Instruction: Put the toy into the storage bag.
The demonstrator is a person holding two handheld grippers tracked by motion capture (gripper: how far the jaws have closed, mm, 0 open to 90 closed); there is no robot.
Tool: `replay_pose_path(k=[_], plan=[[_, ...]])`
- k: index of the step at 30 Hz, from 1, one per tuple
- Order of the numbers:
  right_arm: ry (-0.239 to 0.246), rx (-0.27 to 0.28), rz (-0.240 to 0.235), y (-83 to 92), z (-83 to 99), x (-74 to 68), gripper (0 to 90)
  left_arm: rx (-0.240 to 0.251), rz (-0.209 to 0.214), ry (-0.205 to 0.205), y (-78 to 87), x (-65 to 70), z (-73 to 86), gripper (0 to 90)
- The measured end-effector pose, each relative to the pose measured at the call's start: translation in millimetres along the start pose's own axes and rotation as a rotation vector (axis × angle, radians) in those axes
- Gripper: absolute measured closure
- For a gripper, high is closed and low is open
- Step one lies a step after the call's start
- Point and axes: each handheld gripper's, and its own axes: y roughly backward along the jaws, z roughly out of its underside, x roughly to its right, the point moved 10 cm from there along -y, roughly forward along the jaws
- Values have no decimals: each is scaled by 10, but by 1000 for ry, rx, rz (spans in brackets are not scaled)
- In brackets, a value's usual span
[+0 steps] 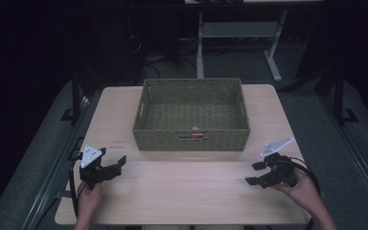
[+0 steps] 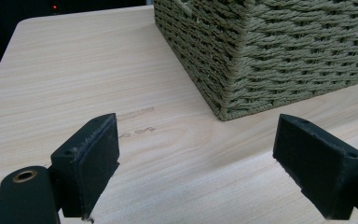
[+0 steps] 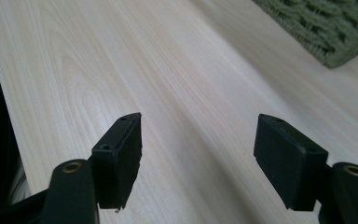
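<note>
Flanking the basket (image 1: 191,139) (well apart), both grippers' jaws gape empty.

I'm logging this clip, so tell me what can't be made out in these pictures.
- Pink item in the basket: high view, too small and half behind the near wall to identify.
- Red mark on that wall: too small to read.
- Background behind the table: too dark.
- Basket interior: both gripper views, cut off by the frame edge.

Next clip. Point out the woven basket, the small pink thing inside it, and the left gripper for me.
Basket (image 1: 191,139): high view, on its near woven wall.
Pink thing (image 1: 196,129): high view, on its top, just behind the near wall.
Left gripper (image 1: 118,163): high view, midway between its open jaw tips.
</note>
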Motion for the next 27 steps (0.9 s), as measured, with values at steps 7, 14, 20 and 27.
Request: replay_pose_path(k=[7, 14, 20, 27], plan=[[-21, 21, 2, 0, 96, -40, 282, -1, -1, -1, 4, 0, 2, 138], [-41, 49, 23, 6, 204, -74, 270, -3, 2, -8, 3, 9, 3, 139], [-53, 80, 48, 13, 288, -90, 258, -3, 2, -8, 3, 11, 6, 138], [-64, 127, 87, -3, 308, -167, 217, -5, 0, -9, -8, 19, 6, 139]])
